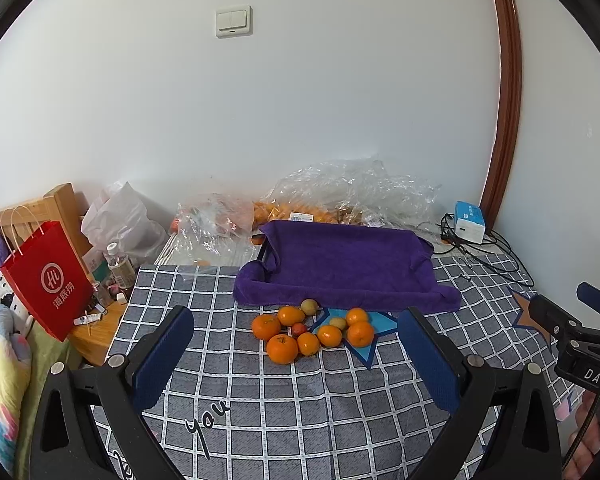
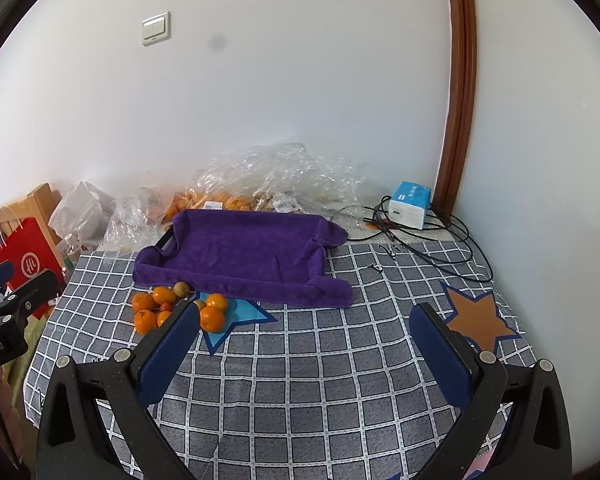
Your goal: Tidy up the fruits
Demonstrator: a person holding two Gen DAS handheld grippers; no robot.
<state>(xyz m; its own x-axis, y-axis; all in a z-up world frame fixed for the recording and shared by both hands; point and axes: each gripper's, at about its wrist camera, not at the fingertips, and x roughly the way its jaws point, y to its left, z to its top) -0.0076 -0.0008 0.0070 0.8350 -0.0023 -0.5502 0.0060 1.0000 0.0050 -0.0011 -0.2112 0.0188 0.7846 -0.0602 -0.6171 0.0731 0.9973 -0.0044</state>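
A cluster of several oranges [image 1: 282, 348] [image 2: 212, 318], with a couple of small green-brown fruits [image 1: 309, 306] [image 2: 181, 288] and one small red fruit [image 1: 298, 329], lies on the checked cloth just in front of a tray lined with a purple towel [image 1: 340, 264] [image 2: 240, 248]. The tray holds nothing. My left gripper [image 1: 296, 344] is open, its blue pads either side of the fruit and nearer the camera. My right gripper [image 2: 308, 336] is open over bare cloth to the right of the fruit; its left finger [image 2: 172, 344] hides part of the cluster.
Crumpled clear plastic bags with more oranges [image 1: 296, 212] [image 2: 220, 200] lie behind the tray. A blue-white box [image 1: 470, 220] [image 2: 410, 204] and black cables [image 2: 440, 252] sit at the back right. A red paper bag [image 1: 48, 280] and bottles stand off the table's left edge.
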